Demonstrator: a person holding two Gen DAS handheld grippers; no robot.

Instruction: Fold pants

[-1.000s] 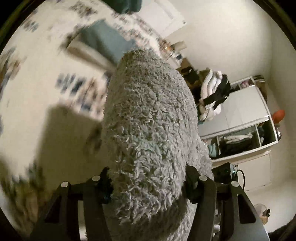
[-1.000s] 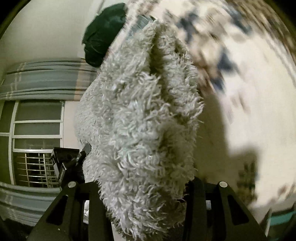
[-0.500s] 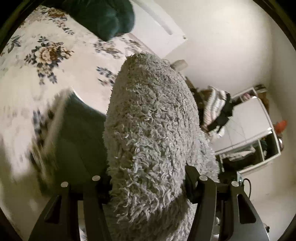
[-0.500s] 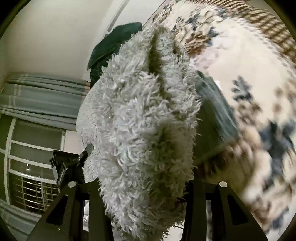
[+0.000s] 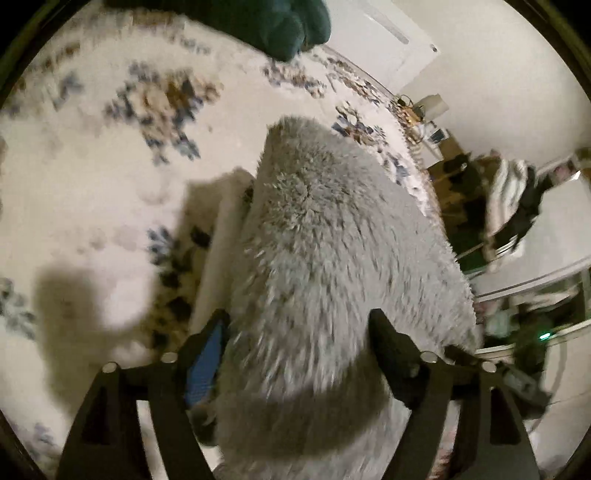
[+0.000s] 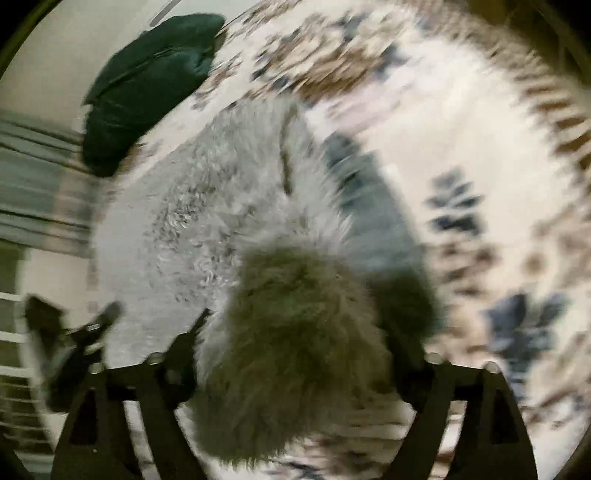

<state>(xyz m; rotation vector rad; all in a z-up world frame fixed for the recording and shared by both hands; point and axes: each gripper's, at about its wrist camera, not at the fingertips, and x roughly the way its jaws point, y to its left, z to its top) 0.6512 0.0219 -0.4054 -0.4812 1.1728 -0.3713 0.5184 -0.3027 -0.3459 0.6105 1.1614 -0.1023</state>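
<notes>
The fluffy grey pants [image 5: 332, 251] fill the middle of both views and hang low over the floral bedspread [image 5: 92, 155]. My left gripper [image 5: 299, 328] has its fingers on either side of the fleece, with the blue pad [image 5: 203, 362] of the left finger showing and a small gap beside it. My right gripper [image 6: 295, 332] has a bunch of the pants [image 6: 295, 325] between its fingers. The rest of the pants [image 6: 192, 206] spreads toward the left gripper [image 6: 74, 339], seen at the lower left of the right wrist view. Both views are blurred.
A dark green pillow [image 5: 280, 22] lies at the far end of the bed; it also shows in the right wrist view [image 6: 147, 81]. A white cabinet [image 5: 546, 236] with clothes heaped on it stands to the right. A window with curtains [image 6: 33, 177] is to the left.
Both grippers have dropped down and forward toward the bedspread with the pants. The left gripper's blue pad now shows, as if its grip has loosened.
</notes>
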